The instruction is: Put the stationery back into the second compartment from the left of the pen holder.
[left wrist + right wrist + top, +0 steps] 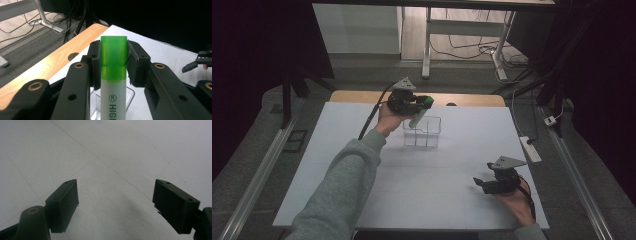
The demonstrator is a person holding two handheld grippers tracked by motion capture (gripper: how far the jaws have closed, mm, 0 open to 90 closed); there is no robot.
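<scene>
My left gripper [426, 101] is shut on a highlighter [418, 117] with a green cap and a pale barrel. In the left gripper view the green cap [113, 56] is clamped between the two black pads, and the barrel runs down toward the camera. The highlighter's lower end hangs tilted over a clear plastic holder [422, 132] with compartments, at the far middle of the table. Whether it touches the holder I cannot tell. My right gripper [479, 182] stands open near the table's front right, low over the white surface, with nothing between its pads [62, 202].
A white sheet [412, 175] covers the table; a strip of bare wood [362, 96] with a round hole shows along the far edge. A power strip [530, 148] lies past the right edge. Desk legs and cables stand on the floor behind.
</scene>
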